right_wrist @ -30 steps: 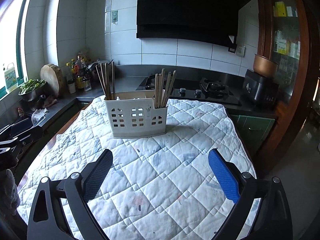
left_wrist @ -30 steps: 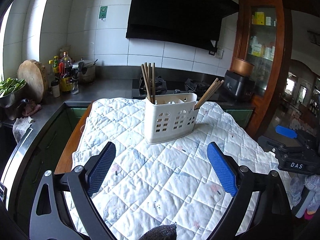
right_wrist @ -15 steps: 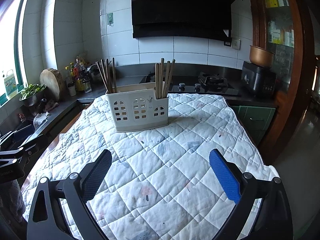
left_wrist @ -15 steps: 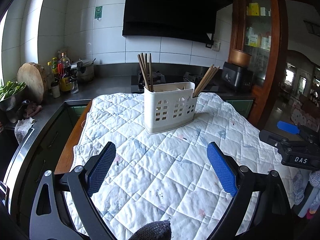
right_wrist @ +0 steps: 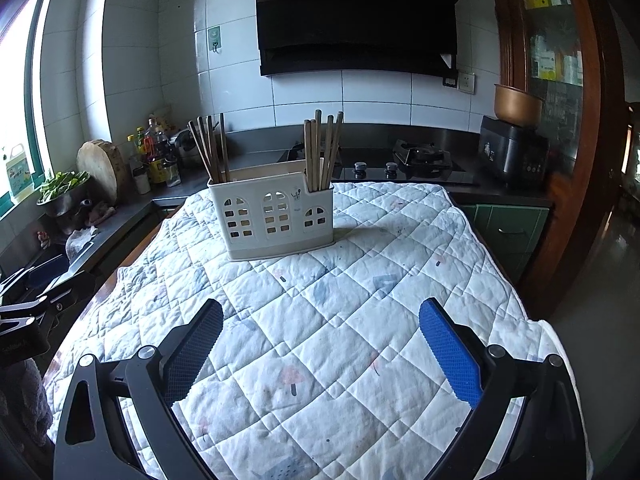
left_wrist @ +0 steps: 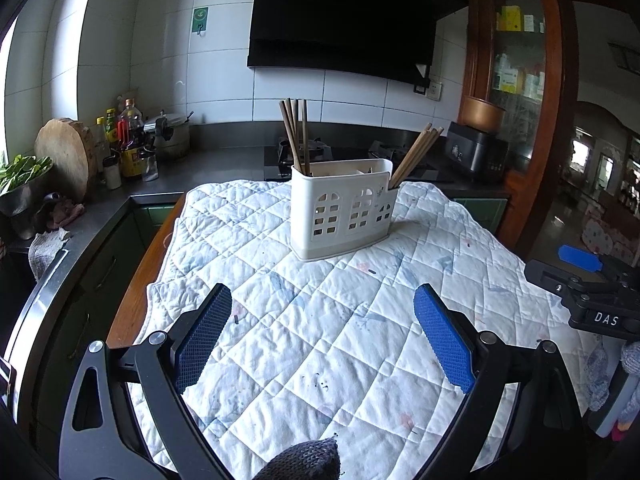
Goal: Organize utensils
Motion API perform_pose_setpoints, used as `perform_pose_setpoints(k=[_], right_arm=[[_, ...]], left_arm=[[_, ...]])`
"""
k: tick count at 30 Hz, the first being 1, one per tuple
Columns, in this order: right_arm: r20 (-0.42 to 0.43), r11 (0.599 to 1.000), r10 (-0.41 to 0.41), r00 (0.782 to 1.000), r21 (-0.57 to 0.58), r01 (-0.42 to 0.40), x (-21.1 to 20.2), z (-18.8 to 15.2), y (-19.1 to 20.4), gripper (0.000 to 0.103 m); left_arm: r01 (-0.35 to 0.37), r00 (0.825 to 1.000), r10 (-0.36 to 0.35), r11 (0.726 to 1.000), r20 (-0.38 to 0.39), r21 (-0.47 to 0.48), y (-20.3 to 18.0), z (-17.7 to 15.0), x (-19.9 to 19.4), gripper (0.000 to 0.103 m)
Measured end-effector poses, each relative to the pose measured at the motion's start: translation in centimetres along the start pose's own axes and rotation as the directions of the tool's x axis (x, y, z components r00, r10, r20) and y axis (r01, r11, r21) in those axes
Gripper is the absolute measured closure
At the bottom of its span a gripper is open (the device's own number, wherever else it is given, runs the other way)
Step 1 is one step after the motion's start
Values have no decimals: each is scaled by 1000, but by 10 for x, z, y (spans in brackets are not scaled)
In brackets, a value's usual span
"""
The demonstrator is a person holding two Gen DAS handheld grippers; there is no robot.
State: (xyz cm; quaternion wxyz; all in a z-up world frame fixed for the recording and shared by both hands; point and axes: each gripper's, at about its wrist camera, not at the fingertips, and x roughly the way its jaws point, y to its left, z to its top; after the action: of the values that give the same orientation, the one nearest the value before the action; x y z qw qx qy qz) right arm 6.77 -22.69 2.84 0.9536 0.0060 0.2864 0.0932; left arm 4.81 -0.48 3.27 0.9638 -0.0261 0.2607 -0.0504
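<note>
Daylight enters from window at far left; we see it blown out to white glare. Quilted cloth bright, evenly lit. Utensil holder casts soft shadow rightward. Range hood nearly black, right side dim. We note strong fisheye bending and dark vignette at edges; centre sharp.

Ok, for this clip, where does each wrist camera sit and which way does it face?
Left wrist: behind the open left gripper, facing the white plastic utensil caddy from its left; the right gripper shows at the right edge.
Right wrist: behind the open right gripper, facing the caddy more squarely; the left gripper shows at the left edge.
Shared: caddy, brown wooden chopsticks, white quilted cloth, black range hood.
</note>
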Motion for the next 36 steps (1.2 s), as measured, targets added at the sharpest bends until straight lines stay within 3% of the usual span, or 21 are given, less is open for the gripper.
perform_pose_setpoints(k=[36], right_arm=[[0,1000,-12,1000,-13,12,-3,-11,3,7]], left_arm=[[2,1000,-1,1000,-23,8,-4,-8,1,11]])
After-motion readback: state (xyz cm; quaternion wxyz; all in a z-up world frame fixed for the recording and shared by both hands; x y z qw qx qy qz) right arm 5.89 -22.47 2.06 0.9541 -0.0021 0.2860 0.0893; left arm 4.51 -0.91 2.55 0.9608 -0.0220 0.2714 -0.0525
